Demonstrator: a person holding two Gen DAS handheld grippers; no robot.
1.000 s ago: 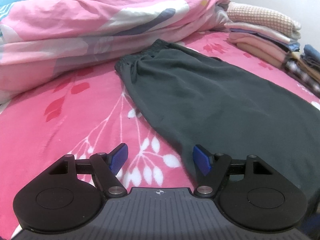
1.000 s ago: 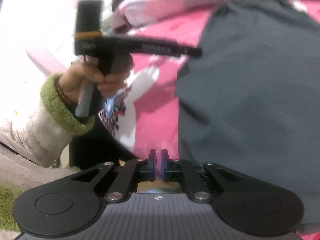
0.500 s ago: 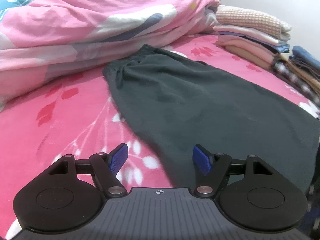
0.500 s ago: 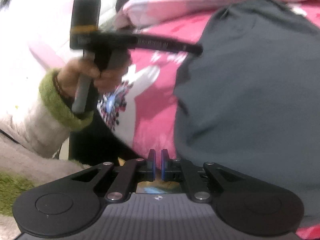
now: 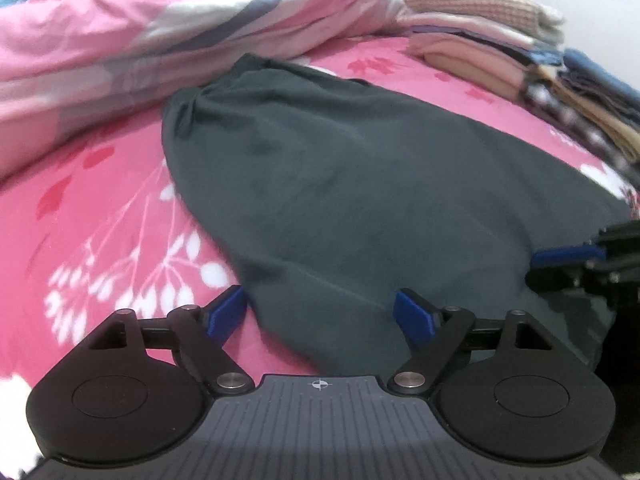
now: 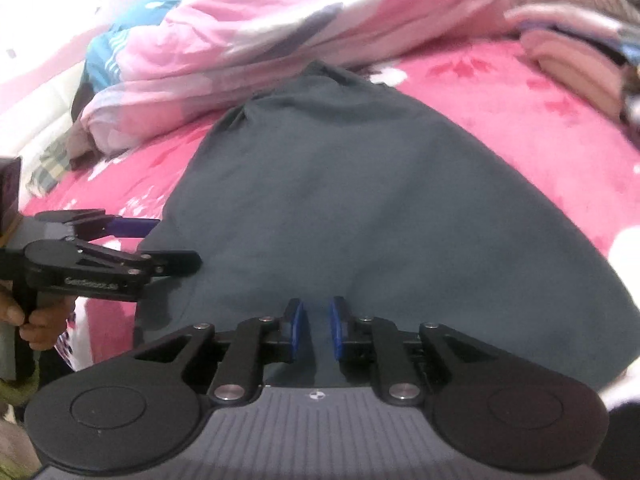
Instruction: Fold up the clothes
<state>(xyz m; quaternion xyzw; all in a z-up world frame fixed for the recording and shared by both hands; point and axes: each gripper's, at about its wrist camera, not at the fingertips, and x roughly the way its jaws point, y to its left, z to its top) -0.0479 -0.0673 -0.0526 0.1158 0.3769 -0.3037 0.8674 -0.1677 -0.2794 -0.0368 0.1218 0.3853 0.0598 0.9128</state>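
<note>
Blue-padded fingers of the left gripper stand spread wide, low over the near edge of the bed, with the near end of a dark grey-green soft fabric garment lying between them; I cannot tell whether either pad touches the cloth. The right gripper has its blue pads drawn close but with a narrow gap between them, nothing pinched, poised over the garment's near hem.

In the right wrist view, the left gripper shows from the side at the garment's left edge, held by a hand at the frame's left border. In the left wrist view, the right gripper appears at the garment's right edge.

The garment lies flat on a pink floral bedsheet, its gathered narrow end pointing toward the far side of the bed. That end lies just beside a rumpled pink quilt along the far edge. A stack of folded clothes in cream, pink and blue sits at the far right corner.
</note>
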